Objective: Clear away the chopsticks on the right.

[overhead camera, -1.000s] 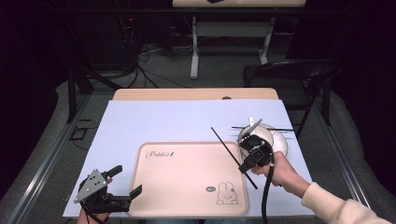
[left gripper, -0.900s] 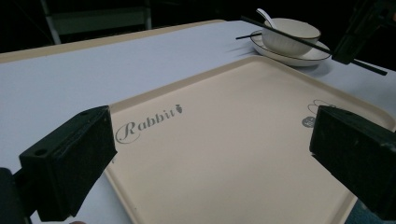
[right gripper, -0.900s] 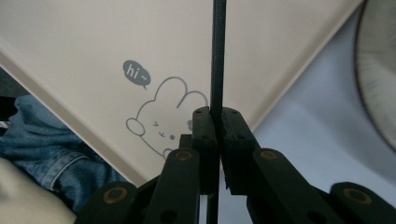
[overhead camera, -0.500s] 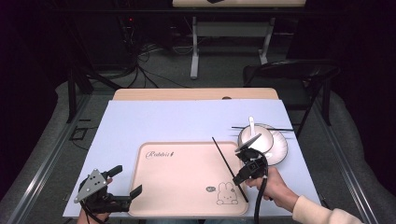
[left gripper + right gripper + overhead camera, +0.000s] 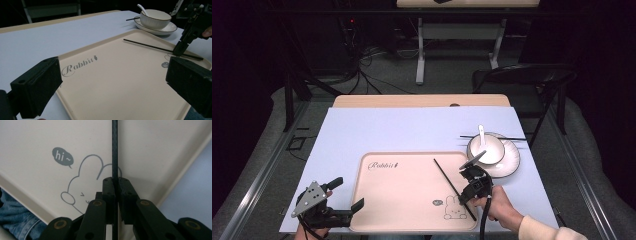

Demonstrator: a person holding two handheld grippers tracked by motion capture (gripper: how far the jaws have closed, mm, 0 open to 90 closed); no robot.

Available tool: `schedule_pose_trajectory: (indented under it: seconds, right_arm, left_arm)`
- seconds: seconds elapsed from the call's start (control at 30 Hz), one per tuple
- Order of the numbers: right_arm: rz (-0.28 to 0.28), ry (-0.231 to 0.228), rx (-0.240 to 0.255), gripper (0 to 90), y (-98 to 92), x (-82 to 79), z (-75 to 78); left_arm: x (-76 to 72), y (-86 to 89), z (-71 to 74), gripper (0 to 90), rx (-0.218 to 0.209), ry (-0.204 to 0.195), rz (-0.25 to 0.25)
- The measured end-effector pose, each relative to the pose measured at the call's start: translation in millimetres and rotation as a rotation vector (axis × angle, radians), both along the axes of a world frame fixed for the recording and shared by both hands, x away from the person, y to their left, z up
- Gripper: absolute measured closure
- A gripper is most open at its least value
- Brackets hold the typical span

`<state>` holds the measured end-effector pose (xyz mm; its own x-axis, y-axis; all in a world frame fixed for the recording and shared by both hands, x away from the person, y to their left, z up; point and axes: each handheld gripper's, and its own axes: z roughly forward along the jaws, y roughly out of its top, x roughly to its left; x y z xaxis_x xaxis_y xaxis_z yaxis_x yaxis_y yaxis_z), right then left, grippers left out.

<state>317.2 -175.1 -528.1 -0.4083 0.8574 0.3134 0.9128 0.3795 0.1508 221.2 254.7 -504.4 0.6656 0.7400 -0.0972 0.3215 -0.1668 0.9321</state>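
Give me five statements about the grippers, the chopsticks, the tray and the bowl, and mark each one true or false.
1. The right gripper is clamped on a black chopstick over the tray. True.
2. The left gripper holds the other chopstick. False: its jaws are open and empty; that second chopstick lies across the saucer.
3. A white spoon sits in the bowl. True.
4. The bowl stands on the tray. False: it stands on the saucer, beside the tray.
5. The tray bears a rabbit drawing. True.
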Motion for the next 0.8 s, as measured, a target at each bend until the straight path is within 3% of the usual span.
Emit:
schedule_pose_trajectory:
  seconds: [0.13, 0.27, 0.37, 0.4, 0.5, 0.63, 0.7, 0.8]
  right_arm:
    - [0.002, 0.008, 0.0, 82.4, 0.7, -1.3, -1.2]
    - [0.018, -0.014, -0.007, 72.1, 3.0, -3.7, 2.0]
    - [0.092, -0.071, -0.021, 53.2, 3.6, -5.7, 9.7]
    - [0.147, -0.094, -0.009, 43.7, 3.8, -7.7, 15.6]
    - [0.214, -0.157, -0.012, 34.1, 3.6, -12.8, 25.8]
    - [0.31, -0.227, -0.071, 19.9, -2.5, -14.5, 37.1]
    - [0.346, -0.247, -0.089, 14.3, -6.5, -13.9, 42.0]
    - [0.384, -0.266, -0.09, 12.9, -12.4, -12.3, 47.2]
  left_arm:
    - [0.0, -0.1, 0.0, 0.1, 0.0, 0.0, -0.001]
    - [-0.2, 0.1, 0.0, 0.1, 0.0, 0.0, -0.001]
    - [0.0, -0.2, -0.1, 0.1, -0.002, 0.004, 0.001]
    - [0.1, -0.4, -0.1, 0.1, 0.0, 0.004, 0.0]
    - [0.1, -0.4, -0.1, 0.1, -0.002, 0.003, -0.002]
    - [0.1, -0.4, -0.1, 0.1, -0.002, 0.004, -0.001]
    - [0.1, -0.3, -0.1, 0.1, -0.001, 0.003, 0.002]
    - [0.1, -0.3, 0.0, 0.1, -0.001, 0.003, 0.002]
